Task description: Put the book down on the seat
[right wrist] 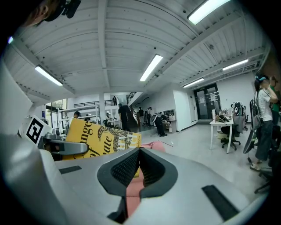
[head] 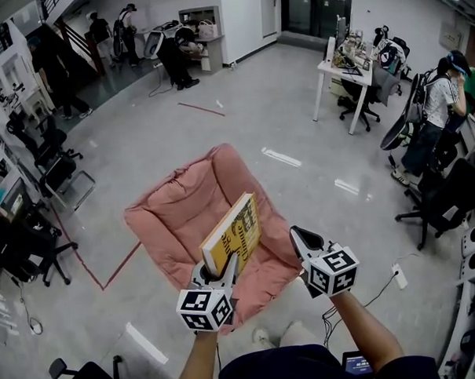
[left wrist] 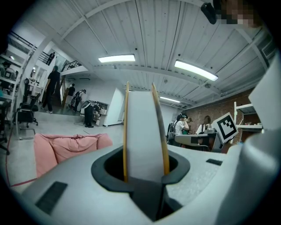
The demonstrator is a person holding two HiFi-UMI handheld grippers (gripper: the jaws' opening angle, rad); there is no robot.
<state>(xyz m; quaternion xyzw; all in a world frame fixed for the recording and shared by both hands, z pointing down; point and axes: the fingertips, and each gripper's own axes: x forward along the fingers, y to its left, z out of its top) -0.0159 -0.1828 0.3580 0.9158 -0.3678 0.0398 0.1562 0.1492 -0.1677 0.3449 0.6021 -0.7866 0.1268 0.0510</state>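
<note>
While the left gripper (head: 224, 270) is clamped on the yellow book's (head: 234, 230) lower edge, holding it up on edge over the pink seat (head: 171, 207), the right gripper (head: 302, 238) sits just beside it, jaws together on nothing. Way back there's a white desk (head: 344, 68).

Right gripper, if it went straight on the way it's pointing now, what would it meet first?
Probably the pink seat, which shows straight ahead of the right gripper; the book sits off to its left, out of that line. Depth is hard to judge.
</note>
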